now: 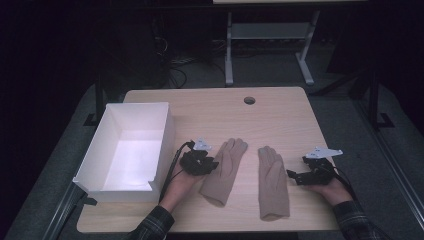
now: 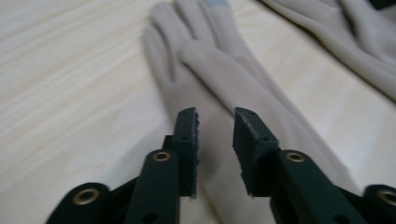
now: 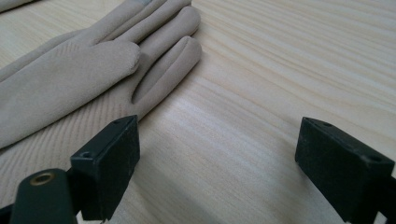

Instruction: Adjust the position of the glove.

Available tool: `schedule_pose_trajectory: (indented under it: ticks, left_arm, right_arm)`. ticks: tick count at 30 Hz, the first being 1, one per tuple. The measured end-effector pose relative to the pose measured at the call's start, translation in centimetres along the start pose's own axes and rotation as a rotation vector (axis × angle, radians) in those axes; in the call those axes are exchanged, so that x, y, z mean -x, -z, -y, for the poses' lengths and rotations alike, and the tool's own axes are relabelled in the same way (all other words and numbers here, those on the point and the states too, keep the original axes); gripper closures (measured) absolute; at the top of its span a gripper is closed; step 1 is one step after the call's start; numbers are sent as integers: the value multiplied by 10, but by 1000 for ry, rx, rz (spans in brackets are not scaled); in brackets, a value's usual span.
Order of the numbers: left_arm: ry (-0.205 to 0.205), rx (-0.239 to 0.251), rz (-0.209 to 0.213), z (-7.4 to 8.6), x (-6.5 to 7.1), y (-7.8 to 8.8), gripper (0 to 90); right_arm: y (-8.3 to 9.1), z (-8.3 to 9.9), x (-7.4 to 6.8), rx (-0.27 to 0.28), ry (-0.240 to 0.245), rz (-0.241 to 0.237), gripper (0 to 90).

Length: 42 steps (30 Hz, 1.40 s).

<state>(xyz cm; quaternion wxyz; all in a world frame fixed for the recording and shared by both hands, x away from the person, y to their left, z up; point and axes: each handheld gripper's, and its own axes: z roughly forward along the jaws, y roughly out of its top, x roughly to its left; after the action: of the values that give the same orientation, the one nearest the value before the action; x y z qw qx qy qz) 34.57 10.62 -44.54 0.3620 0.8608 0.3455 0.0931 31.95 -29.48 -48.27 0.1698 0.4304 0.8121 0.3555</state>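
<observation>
A dim room surrounds a pale wooden table point(image 1: 280, 107); two beige gloves lie flat at its middle, the left glove point(image 1: 225, 170) under the left gripper point(image 2: 215, 135), whose jaws stand slightly parted, gripping nothing; the right gripper point(image 3: 217, 158) gapes wide beside the right glove point(image 1: 272, 182). The gloves look soft, light and limp; pinch one at the cuff or palm. The white box point(image 1: 107, 155) at the left stands empty.

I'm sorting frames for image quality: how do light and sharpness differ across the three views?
High view: dim, dark surround, the white box glaring brightest, both gloves soft. Left gripper view: evenly lit, the jaws fairly sharp, the left glove blurring toward its fingertips. Right gripper view: bright, the right glove and the table grain crisp, near jaws slightly soft.
</observation>
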Motion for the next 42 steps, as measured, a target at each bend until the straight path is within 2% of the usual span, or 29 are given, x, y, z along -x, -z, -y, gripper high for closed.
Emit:
schedule_pose_trajectory:
  ticks: [5,11,17,21,23,24,26,31,34,36,37,42]
  left_arm:
    - [0,-23,-20,2,-8,-10,628]
    - [17,-37,-14,6,-10,-16,613]
    - [-5,-35,-10,7,-7,-17,682]
    - [12,-28,22,8,-6,-18,795]
    - [16,-28,31,8,-7,-18,824]
    - [18,-25,35,9,-7,-18,831]
    - [17,-26,36,9,-7,-18,839]
    - [2,-32,33,8,-7,-18,846]
    - [3,-30,37,8,-7,-18,845]
    - [-2,-31,36,8,-7,-18,845]
    - [-2,-31,35,8,-7,-18,845]
    - [-7,-32,33,8,-6,-18,845]
  right_arm:
    - [0,0,0,0,0,0,133]
    - [0,0,0,0,0,0,133]
    - [0,0,0,0,1,0,133]
    - [0,0,-1,-3,2,-5,130]
    - [0,0,-1,-4,9,-15,140]
    - [1,0,-1,-6,13,-20,160]
    - [5,-1,-2,-14,18,-30,270]
    - [18,1,-6,-11,43,-111,649]
    - [22,2,-14,-33,90,-154,823]
    - [23,2,-18,-36,112,-182,894]
    - [22,1,-23,-42,120,-204,898]
    - [16,-1,-29,-68,149,-249,898]
